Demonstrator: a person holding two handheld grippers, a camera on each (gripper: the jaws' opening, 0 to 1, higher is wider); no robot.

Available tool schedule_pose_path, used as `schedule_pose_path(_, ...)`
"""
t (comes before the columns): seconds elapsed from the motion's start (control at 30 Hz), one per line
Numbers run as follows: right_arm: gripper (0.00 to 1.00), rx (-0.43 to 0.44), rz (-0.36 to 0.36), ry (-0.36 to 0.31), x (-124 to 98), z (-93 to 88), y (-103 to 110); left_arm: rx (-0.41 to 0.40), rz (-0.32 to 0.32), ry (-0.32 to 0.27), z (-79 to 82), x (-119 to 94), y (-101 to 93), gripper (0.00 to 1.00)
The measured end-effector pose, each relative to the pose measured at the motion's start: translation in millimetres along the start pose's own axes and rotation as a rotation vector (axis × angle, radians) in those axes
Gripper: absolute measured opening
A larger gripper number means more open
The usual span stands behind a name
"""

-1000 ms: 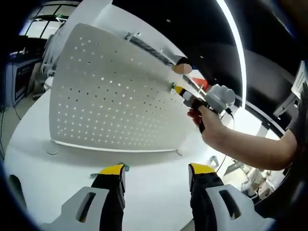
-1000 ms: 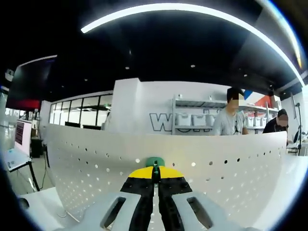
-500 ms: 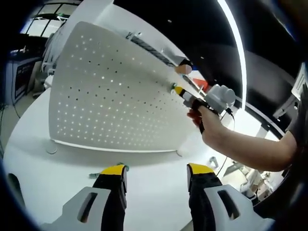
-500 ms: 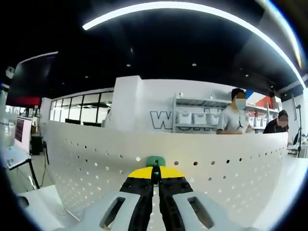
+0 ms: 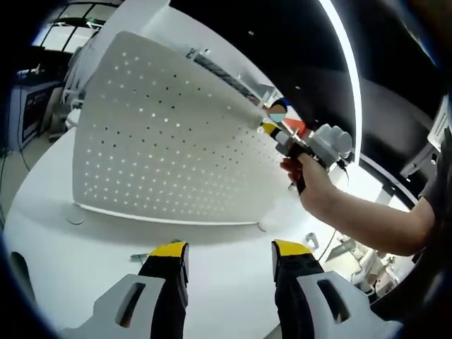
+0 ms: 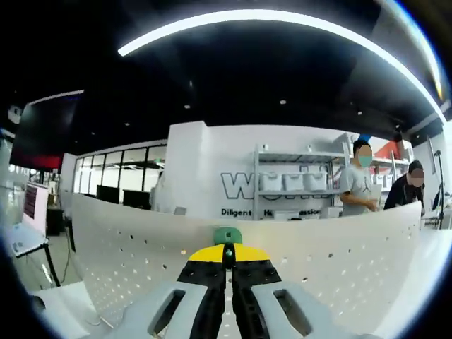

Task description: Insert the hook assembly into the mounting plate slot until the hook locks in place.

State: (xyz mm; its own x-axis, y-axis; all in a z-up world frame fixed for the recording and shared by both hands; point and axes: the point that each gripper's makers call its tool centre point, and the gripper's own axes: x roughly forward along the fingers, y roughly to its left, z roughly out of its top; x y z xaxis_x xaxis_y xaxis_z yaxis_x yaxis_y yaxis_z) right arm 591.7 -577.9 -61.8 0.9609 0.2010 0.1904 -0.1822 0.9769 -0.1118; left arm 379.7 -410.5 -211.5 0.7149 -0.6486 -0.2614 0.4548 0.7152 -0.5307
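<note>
Insertion is proceeding: my right claw (image 6: pixel 227 256), clenched on the small green plastic hook (image 6: pixel 227 236), is nearing the top edge of the white perforated metal plate (image 5: pixel 169 134), needing alignment with a slot, while my left claw (image 5: pixel 229 256) is hanging released over the white desk (image 5: pixel 92 240).

One perforated mounting plate (image 5: pixel 166 138) stands mid-frame. One green hook (image 6: pixel 227 236) shows at centre. Two people (image 6: pixel 359 187) stand at right.

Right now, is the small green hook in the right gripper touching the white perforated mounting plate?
Cannot tell. In the right gripper view the green hook overlaps the plate's top edge, no gap or contact plain.
</note>
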Motion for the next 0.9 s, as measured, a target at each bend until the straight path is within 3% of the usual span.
schedule_pose_path(0.07,0.00,-0.022,-0.010,0.008,0.1,-1.8,-2.5,0.000,-0.002,-0.004,0.5,-0.3,-1.0,0.48)
schedule_pose_path(0.17,0.00,0.034,-0.029,-0.007,-0.6,-4.5,-8.1,-0.001,0.000,-0.007,0.5,-0.9,-1.5,0.48)
schedule_pose_path(0.9,0.00,0.037,-0.022,0.026,-1.9,-24.2,-4.3,0.010,0.009,0.011,-3.5,0.0,2.8,0.50)
